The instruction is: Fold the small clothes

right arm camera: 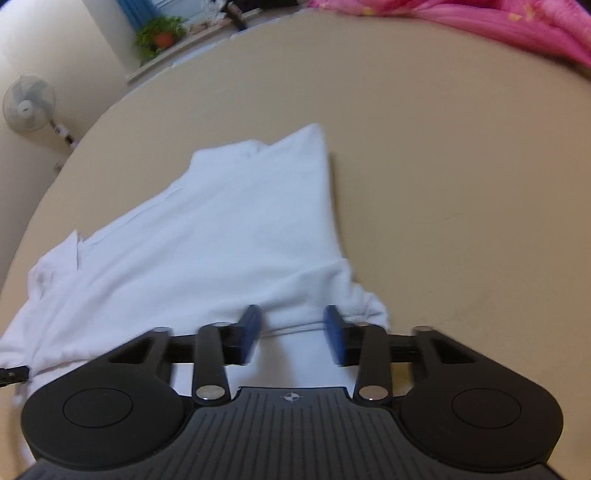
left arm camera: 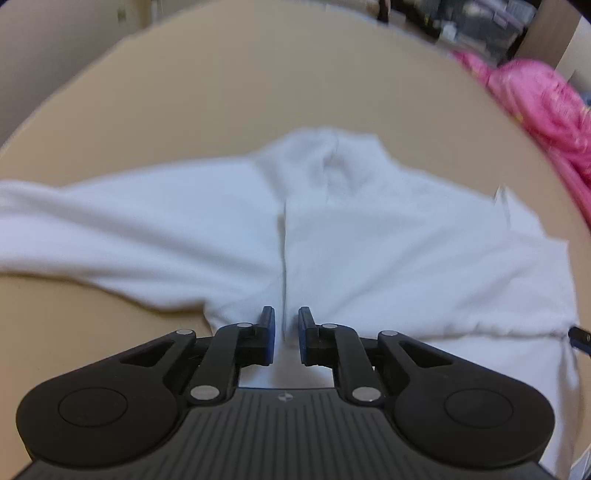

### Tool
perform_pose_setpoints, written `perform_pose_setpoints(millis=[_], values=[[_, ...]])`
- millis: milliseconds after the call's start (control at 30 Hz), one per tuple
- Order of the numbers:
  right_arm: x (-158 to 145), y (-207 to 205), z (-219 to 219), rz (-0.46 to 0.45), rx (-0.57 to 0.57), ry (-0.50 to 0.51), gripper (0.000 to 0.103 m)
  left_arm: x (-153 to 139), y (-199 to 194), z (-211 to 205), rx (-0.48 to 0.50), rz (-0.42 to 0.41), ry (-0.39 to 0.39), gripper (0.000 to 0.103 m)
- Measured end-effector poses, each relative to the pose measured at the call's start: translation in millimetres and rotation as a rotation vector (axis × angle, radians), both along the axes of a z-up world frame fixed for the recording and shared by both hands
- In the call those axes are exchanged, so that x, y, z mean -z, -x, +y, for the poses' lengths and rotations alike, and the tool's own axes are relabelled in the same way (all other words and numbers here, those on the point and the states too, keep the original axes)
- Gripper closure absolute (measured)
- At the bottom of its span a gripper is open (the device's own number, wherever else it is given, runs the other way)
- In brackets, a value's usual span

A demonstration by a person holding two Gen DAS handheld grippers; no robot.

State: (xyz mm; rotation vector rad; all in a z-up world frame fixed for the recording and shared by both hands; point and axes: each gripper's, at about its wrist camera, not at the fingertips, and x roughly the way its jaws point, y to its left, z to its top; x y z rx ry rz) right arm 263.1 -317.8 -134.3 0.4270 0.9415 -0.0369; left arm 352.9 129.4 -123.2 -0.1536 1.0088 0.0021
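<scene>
Tools (left arm camera: 286,325) (right arm camera: 291,325) hover, jaws apart, over soft, rumpled white garment (left arm camera: 369,240).

A small white garment (left arm camera: 369,236) lay spread on the beige table, a long sleeve stretched out to the left. Its right part was folded inward, and a seam ran down the middle.

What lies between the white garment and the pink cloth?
Only bare table. In the right wrist view, nothing sits on the stretch from the white garment to the pink cloth.
</scene>
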Motion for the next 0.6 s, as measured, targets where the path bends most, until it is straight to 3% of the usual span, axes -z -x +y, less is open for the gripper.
perform_pose_setpoints(millis=[133, 367, 533, 600], values=[[-39.0, 19.6, 8.9, -0.138, -0.068, 0.088, 0.059, -14.9, 12.7, 3.3, -0.018, -0.078, -0.055, 0.082], [-102.7, 75.9, -16.0, -0.361, -0.076, 0.190, 0.053, -30.7, 30.5, 5.7, -0.043, -0.104, -0.059, 0.082], [-106.7, 124.2, -42.6, -0.393, -0.019, 0.213, 0.052, -49.6, 55.2, 17.3, -0.041, -0.151, -0.078, 0.082], [-95.2, 134.8, -48.0, -0.353, 0.016, 0.220, 0.052, -55.3, 64.2, 22.5, -0.049, -0.167, -0.091, 0.081]])
